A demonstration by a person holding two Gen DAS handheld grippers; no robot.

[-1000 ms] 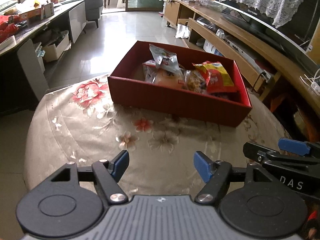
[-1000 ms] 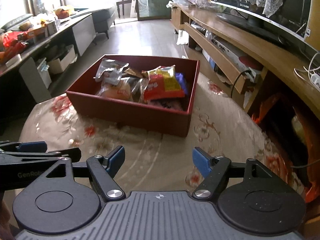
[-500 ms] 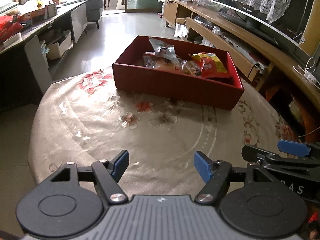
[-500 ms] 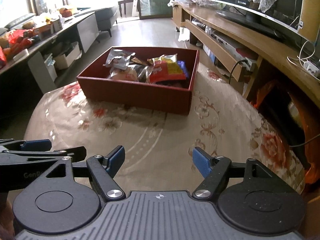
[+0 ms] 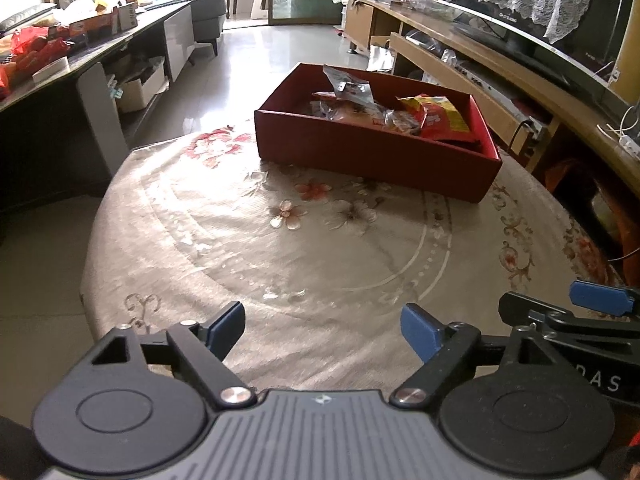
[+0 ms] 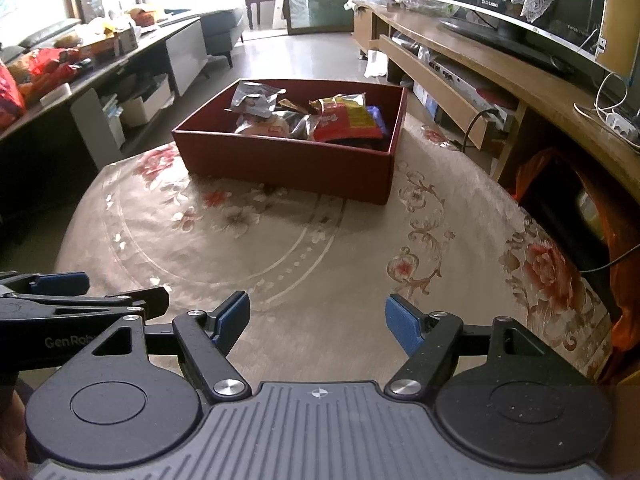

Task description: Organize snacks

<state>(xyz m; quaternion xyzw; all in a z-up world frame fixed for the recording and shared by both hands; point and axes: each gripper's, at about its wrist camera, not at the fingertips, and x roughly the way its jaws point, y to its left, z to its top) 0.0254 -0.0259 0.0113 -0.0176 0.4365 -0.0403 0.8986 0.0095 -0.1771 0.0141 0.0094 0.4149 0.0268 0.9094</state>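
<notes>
A dark red box (image 5: 372, 156) (image 6: 288, 164) stands on the far side of a round table with a floral cloth (image 5: 320, 248) (image 6: 320, 248). It holds several snack packets, among them a red and yellow bag (image 5: 438, 118) (image 6: 346, 120) and a silver packet (image 5: 350, 86) (image 6: 254, 98). My left gripper (image 5: 323, 330) is open and empty over the near table edge. My right gripper (image 6: 318, 324) is open and empty beside it, to its right. Each gripper shows at the edge of the other's view.
A long wooden TV bench (image 6: 500, 72) with a television runs along the right. A low dark cabinet (image 5: 80, 80) with clutter on top stands on the left. A tiled floor (image 5: 260, 52) lies beyond the table. An orange bag (image 6: 624, 280) hangs at the right table edge.
Both grippers have pulled back from the box toward the near table edge; the box looks smaller and farther. Both stay open and empty.
</notes>
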